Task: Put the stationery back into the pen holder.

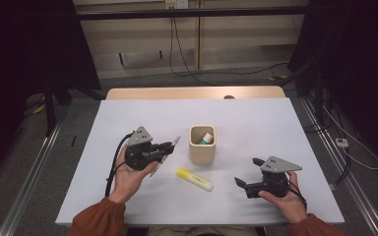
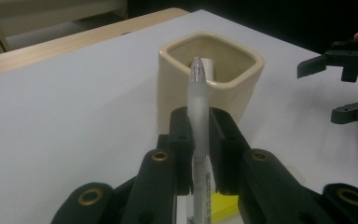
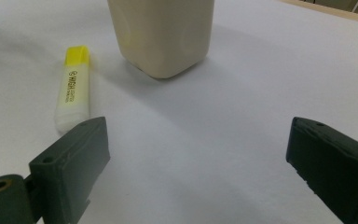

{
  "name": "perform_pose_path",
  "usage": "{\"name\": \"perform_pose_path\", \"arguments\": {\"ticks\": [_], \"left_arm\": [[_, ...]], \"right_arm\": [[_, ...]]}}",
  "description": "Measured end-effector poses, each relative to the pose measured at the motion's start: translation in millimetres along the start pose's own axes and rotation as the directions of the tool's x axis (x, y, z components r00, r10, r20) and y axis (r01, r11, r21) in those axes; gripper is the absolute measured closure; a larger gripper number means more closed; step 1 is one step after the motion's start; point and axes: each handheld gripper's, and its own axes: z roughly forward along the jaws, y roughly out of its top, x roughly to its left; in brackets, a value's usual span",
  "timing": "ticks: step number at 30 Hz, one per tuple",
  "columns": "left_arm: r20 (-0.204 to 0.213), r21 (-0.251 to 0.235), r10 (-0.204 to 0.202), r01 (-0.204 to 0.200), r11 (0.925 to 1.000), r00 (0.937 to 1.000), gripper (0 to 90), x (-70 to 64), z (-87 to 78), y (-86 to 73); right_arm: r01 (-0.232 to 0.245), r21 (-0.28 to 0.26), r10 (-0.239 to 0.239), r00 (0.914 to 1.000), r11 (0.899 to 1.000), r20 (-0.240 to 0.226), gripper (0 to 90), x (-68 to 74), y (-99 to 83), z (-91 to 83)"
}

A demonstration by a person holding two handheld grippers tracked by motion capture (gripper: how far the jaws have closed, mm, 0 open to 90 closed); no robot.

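Observation:
My left gripper (image 1: 166,148) is shut on a slim frosted white pen (image 2: 198,91), held across the jaws and lifted off the table. In the left gripper view the pen's tip points toward a beige square cup (image 2: 210,80) just ahead. The cup (image 1: 202,144) stands mid-table and holds a white and green item (image 1: 207,137). A yellow highlighter (image 1: 194,179) lies flat in front of the cup. My right gripper (image 1: 247,171) hovers open to the right of the highlighter (image 3: 72,88), with bare table between its jaws and the cup (image 3: 161,33) beyond.
The white table (image 1: 128,118) has a wooden strip (image 1: 192,92) along its far edge. Cables run over the floor beyond and to the right. My right gripper (image 2: 342,88) shows at the right edge of the left gripper view.

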Motion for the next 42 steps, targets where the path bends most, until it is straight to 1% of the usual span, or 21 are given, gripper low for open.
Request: {"name": "perform_pose_path", "arguments": {"ticks": [2, 4, 5, 7, 8, 16, 19, 21, 23, 24, 25, 27, 29, 32, 33, 34, 35, 36, 38, 41, 42], "left_arm": [[0.001, -0.009, 0.003, -0.003, 1.0, 1.0, 80.6, -2.3, -0.8, 1.4], [0.001, -0.035, 0.006, -0.006, 0.9994, 1.0, 80.6, -4.5, -2.6, 4.1], [0.006, -0.047, -0.001, 0.001, 0.9989, 1.0, 80.6, -5.1, -3.3, 5.0], [0.009, -0.05, 0.002, -0.002, 0.9987, 1.0, 80.6, -4.9, -4.3, 6.3], [0.009, -0.063, 0.0, 0.0, 0.998, 1.0, 80.6, -5.3, -4.8, 7.4], [0.0, -0.097, 0.004, -0.004, 0.9953, 1.0, 80.5, -7.9, -8.2, 16.4], [-0.009, -0.12, 0.011, -0.012, 0.9927, 0.9999, 80.5, -9.6, -8.8, 23.1], [-0.007, -0.126, 0.01, -0.011, 0.992, 0.9999, 80.6, -10.1, -8.8, 24.8], [-0.006, -0.141, 0.023, -0.024, 0.9897, 0.9997, 80.5, -11.0, -7.4, 30.0], [-0.006, -0.141, 0.023, -0.024, 0.9897, 0.9997, 80.5, -11.0, -7.4, 30.0], [-0.006, -0.152, 0.02, -0.021, 0.9881, 0.9998, 80.5, -11.9, -6.7, 32.8], [-0.006, -0.155, 0.027, -0.028, 0.9876, 0.9996, 80.5, -11.8, -6.4, 34.2], [-0.001, -0.165, 0.025, -0.025, 0.9859, 0.9997, 80.5, -12.3, -5.9, 36.3], [-0.005, -0.185, 0.02, -0.021, 0.9825, 0.9998, 80.5, -12.1, -2.8, 39.7], [-0.005, -0.185, 0.02, -0.021, 0.9825, 0.9998, 80.5, -12.1, -2.8, 39.7], [-0.002, -0.19, 0.012, -0.012, 0.9817, 0.9999, 80.5, -12.3, -1.4, 40.7], [-0.009, -0.198, 0.01, -0.011, 0.9801, 0.9999, 80.5, -12.1, 0.6, 43.1], [-0.009, -0.198, 0.01, -0.011, 0.9801, 0.9999, 80.6, -12.1, 0.6, 43.1], [-0.006, -0.213, 0.005, -0.006, 0.977, 1.0, 80.5, -11.9, 3.3, 47.4], [-0.014, -0.221, 0.005, -0.008, 0.9752, 0.9999, 80.5, -11.7, 4.8, 50.4], [-0.015, -0.228, -0.002, -0.002, 0.9736, 0.9999, 80.5, -11.9, 5.9, 51.6]], "right_arm": [[0.0, 0.0, 0.0, 1.0, 1.0, -0.001, 6.1, 0.1, 0.0, 0.0], [0.001, 0.0, -0.001, 1.0, 1.0, 0.0, 6.1, 0.0, 0.0, 0.0], [0.0, 0.0, 0.0, 1.0, 1.0, 0.001, 6.1, -0.1, 0.0, 0.2], [0.0, 0.0, 0.0, 1.0, 1.0, 0.002, 6.1, -0.1, 0.0, 0.2], [0.0, 0.0, 0.0, 1.0, 1.0, 0.002, 6.1, -0.1, 0.0, 0.1], [0.0, -0.001, 0.0, 1.0, 1.0, 0.004, 6.1, -0.4, 0.1, 0.3], [0.0, -0.001, 0.0, 1.0, 1.0, 0.005, 6.1, -0.5, 0.1, 0.3], [-0.003, 0.0, 0.003, 1.0, 1.0, 0.005, 6.1, -0.5, 0.1, 0.4], [-0.004, 0.001, 0.004, 1.0, 1.0, 0.005, 6.1, -0.6, 0.1, 0.4], [-0.004, 0.001, 0.004, 1.0, 1.0, 0.005, 6.1, -0.6, 0.1, 0.4], [-0.003, 0.0, 0.003, 1.0, 1.0, 0.006, 6.1, -0.6, 0.1, 0.3], [-0.003, 0.0, 0.003, 1.0, 1.0, 0.006, 6.1, -0.7, 0.1, 0.2], [-0.003, 0.0, 0.003, 1.0, 1.0, 0.006, 6.1, -0.7, 0.1, 0.2], [-0.005, 0.0, 0.005, 1.0, 1.0, 0.007, 6.1, -0.8, 0.1, 0.4], [-0.005, 0.0, 0.005, 1.0, 1.0, 0.007, 6.1, -0.8, 0.1, 0.4], [-0.005, 0.0, 0.005, 1.0, 1.0, 0.007, 6.1, -0.8, 0.1, 0.3], [-0.004, 0.0, 0.004, 1.0, 1.0, 0.006, 6.1, -0.8, 0.1, 0.2], [-0.005, 0.0, 0.005, 1.0, 1.0, 0.007, 6.1, -0.8, 0.0, 0.2], [-0.006, -0.001, 0.006, 1.0, 1.0, 0.007, 6.1, -0.9, 0.0, 0.1], [-0.006, -0.001, 0.006, 1.0, 1.0, 0.006, 6.1, -1.0, 0.0, 0.2], [-0.005, -0.002, 0.005, 1.0, 1.0, 0.006, 6.1, -1.0, 0.0, 0.1]]}}
